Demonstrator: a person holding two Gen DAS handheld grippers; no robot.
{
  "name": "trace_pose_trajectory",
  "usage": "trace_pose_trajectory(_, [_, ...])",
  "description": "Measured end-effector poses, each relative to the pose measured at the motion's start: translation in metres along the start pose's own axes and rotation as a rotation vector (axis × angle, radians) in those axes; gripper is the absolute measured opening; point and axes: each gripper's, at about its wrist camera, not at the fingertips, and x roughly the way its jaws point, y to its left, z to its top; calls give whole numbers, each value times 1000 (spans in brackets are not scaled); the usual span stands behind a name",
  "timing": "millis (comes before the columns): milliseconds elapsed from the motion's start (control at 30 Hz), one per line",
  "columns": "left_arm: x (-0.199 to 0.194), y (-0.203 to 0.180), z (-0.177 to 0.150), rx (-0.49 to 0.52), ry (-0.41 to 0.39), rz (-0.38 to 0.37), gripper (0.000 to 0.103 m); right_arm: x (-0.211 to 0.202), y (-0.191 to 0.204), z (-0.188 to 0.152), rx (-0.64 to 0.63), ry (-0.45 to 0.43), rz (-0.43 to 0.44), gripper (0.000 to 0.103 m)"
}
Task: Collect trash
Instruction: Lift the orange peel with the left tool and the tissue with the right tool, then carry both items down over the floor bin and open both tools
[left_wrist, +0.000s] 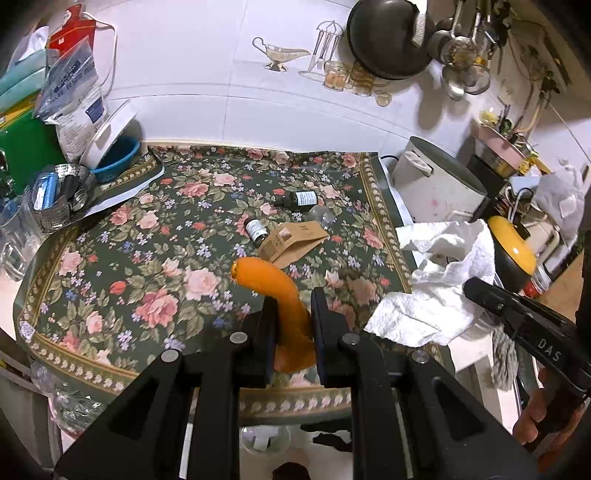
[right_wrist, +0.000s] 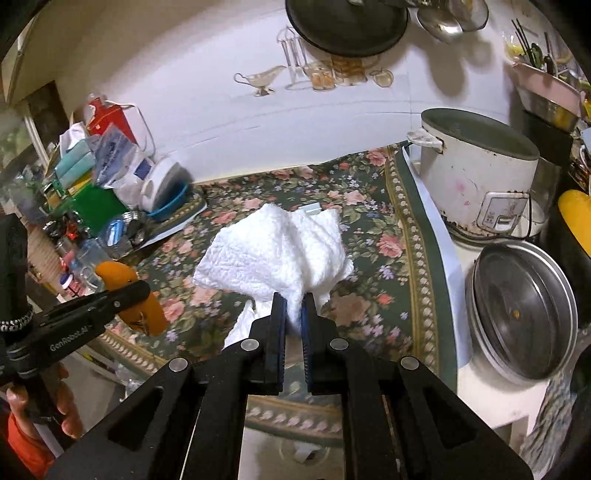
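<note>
- Closest to my left lens stood my left gripper (left_wrist: 293, 325), its jaws clamped on the lower end of the orange peel (left_wrist: 284, 295); that long curved strip ran up and away from the pads, its free tip arching to the left over the floral tablecloth (left_wrist: 110, 258).
- My right gripper (right_wrist: 293, 314) was pinched hard on the crumpled paper towel (right_wrist: 273, 251), which billowed out ahead of the blue pads and hung clear above the cloth.
- Both loads rode side by side: from the left view the towel sat just to the right of the peel, and from the right view the peel sat low on the left, so neither hand was plainly nearer any drop point.
- I judged that the coming move turned on finding a bin, and no bin showed itself with certainty in either view.
- Still lying on the cloth, well ahead of my left claw, were two dark bottles (left_wrist: 299, 199), a clear rounded piece beside them and a flat brown paper packet (left_wrist: 291, 242), the packet's long axis running diagonally from lower left to upper right.
- Below the table's near edge only a pale round shape and dark scraps appeared between my fingers; I could not tell what they were.
- From the right view the towel hid those bottles and the packet entirely.
</note>
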Motion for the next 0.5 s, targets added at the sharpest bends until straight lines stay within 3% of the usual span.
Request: trace_pose_trajectory(500, [-71, 53, -92, 154, 70, -118, 16, -30, 93, -103, 144, -13, -116, 7])
